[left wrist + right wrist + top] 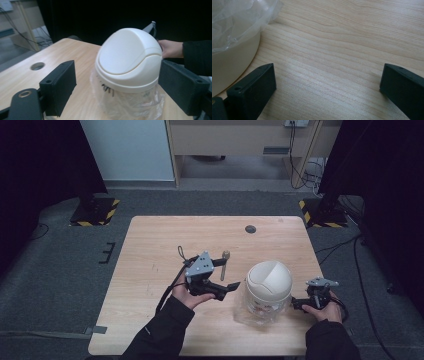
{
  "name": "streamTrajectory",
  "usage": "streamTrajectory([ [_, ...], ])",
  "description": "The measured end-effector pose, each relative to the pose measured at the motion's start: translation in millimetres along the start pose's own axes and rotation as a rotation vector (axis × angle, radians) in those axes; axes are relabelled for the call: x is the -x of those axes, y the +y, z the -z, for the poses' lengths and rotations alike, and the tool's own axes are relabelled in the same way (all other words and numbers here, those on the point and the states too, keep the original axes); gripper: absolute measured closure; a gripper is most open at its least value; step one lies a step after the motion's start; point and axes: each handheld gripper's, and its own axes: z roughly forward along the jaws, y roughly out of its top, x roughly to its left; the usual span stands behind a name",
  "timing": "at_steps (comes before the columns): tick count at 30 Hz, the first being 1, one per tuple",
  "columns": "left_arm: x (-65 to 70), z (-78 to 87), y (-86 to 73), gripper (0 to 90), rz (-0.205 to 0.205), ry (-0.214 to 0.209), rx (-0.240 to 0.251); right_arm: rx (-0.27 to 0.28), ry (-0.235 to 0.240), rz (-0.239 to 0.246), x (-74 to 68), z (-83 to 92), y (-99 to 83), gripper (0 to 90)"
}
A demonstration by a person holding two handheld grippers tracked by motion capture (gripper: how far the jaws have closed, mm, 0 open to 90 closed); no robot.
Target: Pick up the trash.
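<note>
We see two dark sleeves at the near edge of the table (150, 245), each hand on a gripper. Our right gripper (299, 303) sits low just right of the small bin (264, 292); its jaws stand wide over bare wood, nothing between them, with the bin's pale wall (229, 65) and its crumpled clear plastic liner (237, 22) just beside one jaw. Our left gripper (229, 287) is just left of the bin, jaws spread wide and empty, aimed at the white domed lid (128, 57). The bin stands upright on the near right part of the table, liner bunched out beneath the lid. Farther off, a small brass-tipped tool (224, 262) lies behind the left gripper, then a round hole (250, 229) near the far edge
</note>
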Motion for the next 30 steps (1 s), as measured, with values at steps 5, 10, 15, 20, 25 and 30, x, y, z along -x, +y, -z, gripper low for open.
streamTrajectory([
  [5, 7.2, -23.0, -2.8, 14.4, 0.001, -0.044, -0.033, 0.0, 0.0, 0.0, 0.0, 0.0, 0.0, 0.8],
  [10, 15.7, -45.8, -5.1, 14.8, -0.001, -0.092, -0.064, 0.0, 0.0, 0.0, 0.0, 0.0, 0.0, 0.8],
  [15, 22.9, -63.9, -6.1, 15.5, -0.003, -0.128, -0.082, 0.0, 0.0, 0.0, 0.0, 0.0, 0.0, 0.8],
  [20, 28.6, -78.1, -7.4, 15.4, -0.023, -0.149, -0.121, 0.0, 0.0, 0.0, 0.0, 0.0, 0.0, 0.8],
  [25, 30.8, -86.3, -8.6, 13.7, -0.02, -0.153, -0.132, 0.0, 0.0, -0.001, 0.0, 0.0, 0.0, 0.8],
  [30, 28.3, -92.8, -7.6, 13.8, -0.006, -0.159, -0.144, 0.0, 0.0, 0.0, 0.0, 0.0, 0.0, 0.8],
])
